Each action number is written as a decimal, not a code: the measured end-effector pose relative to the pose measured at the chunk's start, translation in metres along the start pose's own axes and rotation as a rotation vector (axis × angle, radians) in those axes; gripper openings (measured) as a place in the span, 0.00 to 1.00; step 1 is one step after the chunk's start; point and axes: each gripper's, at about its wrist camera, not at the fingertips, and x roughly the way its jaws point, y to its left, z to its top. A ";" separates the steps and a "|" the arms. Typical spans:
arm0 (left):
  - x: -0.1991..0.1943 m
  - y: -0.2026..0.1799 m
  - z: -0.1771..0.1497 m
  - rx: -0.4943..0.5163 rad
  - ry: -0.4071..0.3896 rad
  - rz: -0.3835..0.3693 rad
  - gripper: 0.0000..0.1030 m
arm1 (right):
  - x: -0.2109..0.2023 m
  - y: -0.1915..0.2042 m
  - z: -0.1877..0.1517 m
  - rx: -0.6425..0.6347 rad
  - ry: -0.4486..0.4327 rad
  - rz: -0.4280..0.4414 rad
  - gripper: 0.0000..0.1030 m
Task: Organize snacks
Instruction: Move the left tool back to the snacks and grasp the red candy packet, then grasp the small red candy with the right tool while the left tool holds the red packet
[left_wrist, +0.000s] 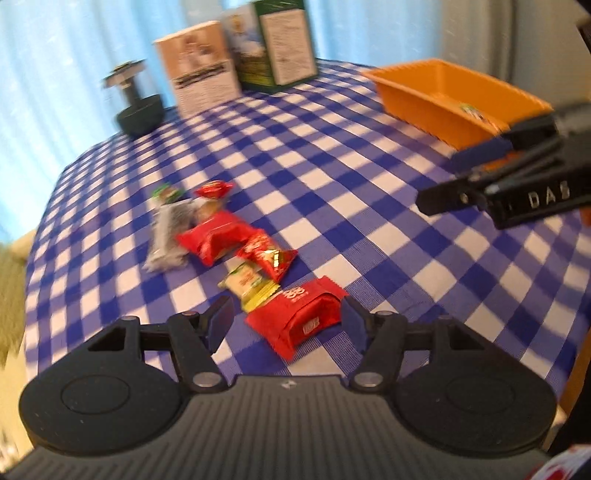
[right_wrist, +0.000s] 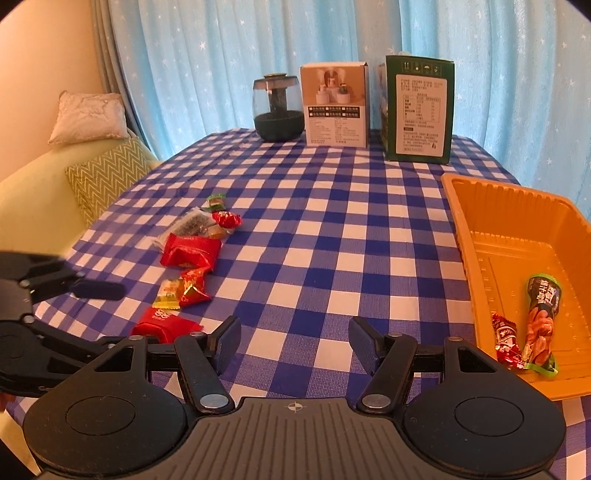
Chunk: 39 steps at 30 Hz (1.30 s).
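Observation:
A row of snacks lies on the blue checked tablecloth. Nearest is a red packet (left_wrist: 299, 317) (right_wrist: 162, 323), which lies between the fingers of my left gripper (left_wrist: 286, 325). The jaws stand open around it and a gap shows on the left side. Beyond it lie a yellow-green sweet (left_wrist: 247, 282), a small red sachet (left_wrist: 267, 256), a bigger red packet (left_wrist: 218, 236), a clear grey packet (left_wrist: 168, 229) and a red candy (left_wrist: 214, 189). My right gripper (right_wrist: 295, 343) hovers open and empty over bare cloth, left of the orange tray (right_wrist: 458, 206). The tray holds a dark tube snack (right_wrist: 541, 321) and a small red candy (right_wrist: 508, 341).
At the table's far edge stand a glass jar (right_wrist: 279, 107), a white box (right_wrist: 334, 105) and a green box (right_wrist: 419, 109), with a blue curtain behind them. A sofa with cushions (right_wrist: 107, 177) is beyond the left edge. Bare cloth lies between the snacks and the tray.

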 end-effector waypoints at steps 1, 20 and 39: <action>0.004 0.001 0.001 0.028 -0.001 -0.019 0.56 | 0.001 0.000 0.000 0.001 0.002 0.001 0.63; -0.004 0.025 0.003 -0.174 0.037 -0.055 0.22 | 0.022 0.006 0.014 0.063 0.040 0.049 0.63; -0.017 0.095 -0.019 -0.535 -0.009 0.206 0.22 | 0.089 0.067 0.033 -0.066 0.034 0.141 0.44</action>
